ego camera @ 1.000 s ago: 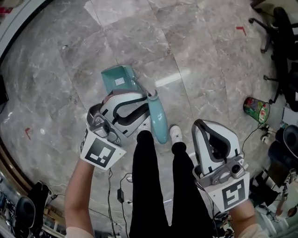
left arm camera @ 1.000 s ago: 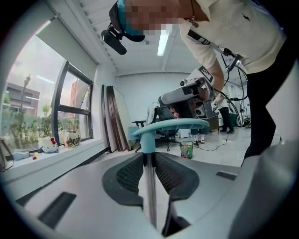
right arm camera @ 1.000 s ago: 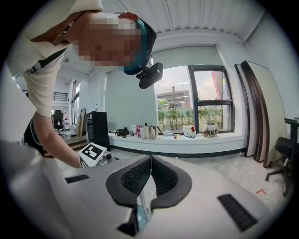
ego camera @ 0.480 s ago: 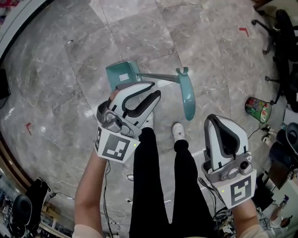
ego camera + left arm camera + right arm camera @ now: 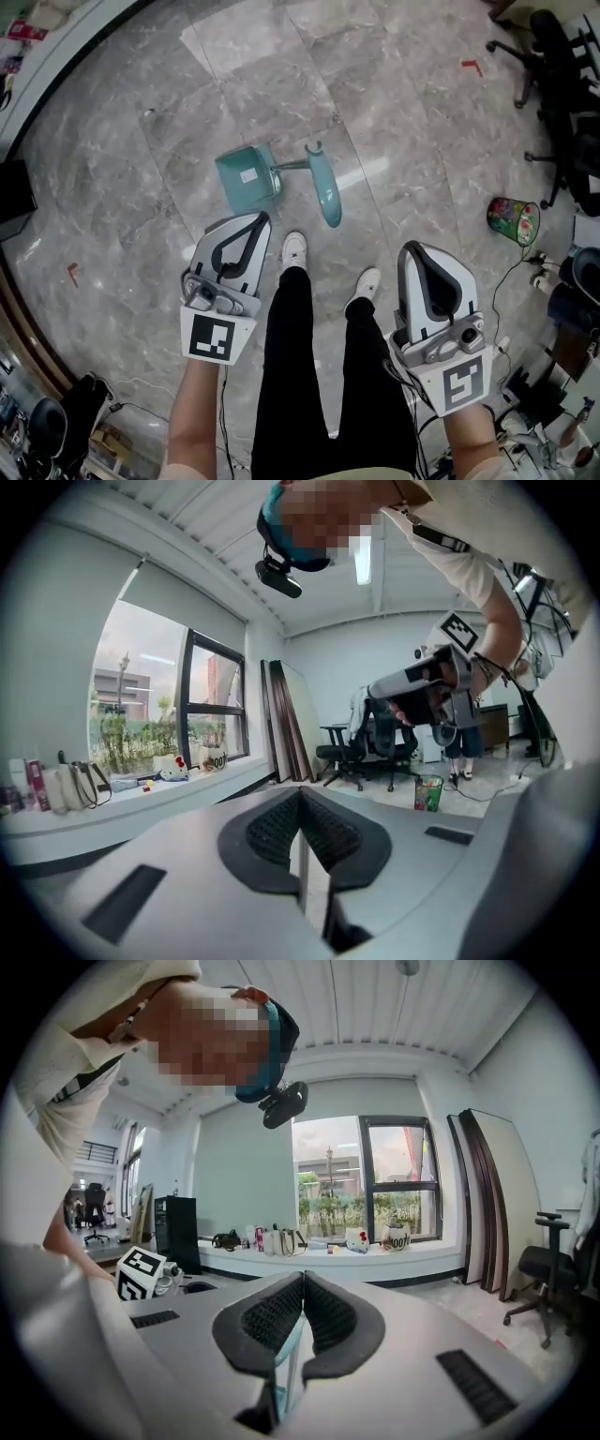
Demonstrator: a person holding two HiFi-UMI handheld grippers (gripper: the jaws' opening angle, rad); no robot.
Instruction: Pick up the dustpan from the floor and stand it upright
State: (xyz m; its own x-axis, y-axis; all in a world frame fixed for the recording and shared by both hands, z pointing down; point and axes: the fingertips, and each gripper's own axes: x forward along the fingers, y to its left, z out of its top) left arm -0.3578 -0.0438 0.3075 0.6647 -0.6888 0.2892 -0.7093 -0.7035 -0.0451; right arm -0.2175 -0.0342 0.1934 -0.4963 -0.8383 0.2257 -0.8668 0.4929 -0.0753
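The teal dustpan (image 5: pixel 247 178) is on the grey stone floor in front of the person's feet in the head view. Its thin rod and teal handle (image 5: pixel 324 194) reach out to the right of the pan. From this steep angle I cannot tell whether it stands or lies. My left gripper (image 5: pixel 259 221) is held near the body, below the pan and apart from it, shut on nothing (image 5: pixel 300 795). My right gripper (image 5: pixel 422 251) is farther right, also shut and empty (image 5: pixel 302 1281). Neither gripper view shows the dustpan.
The person's white shoes (image 5: pixel 294 248) stand just below the dustpan. A green bin (image 5: pixel 516 221) sits at the right, with cables on the floor near it. Black office chairs (image 5: pixel 555 56) fill the top right corner. A curved ledge (image 5: pixel 56 66) bounds the floor at the left.
My left gripper, at the dustpan's handle a second ago, has come off it and pulled back toward the body. The handle swung out to the right. The right gripper barely moved.
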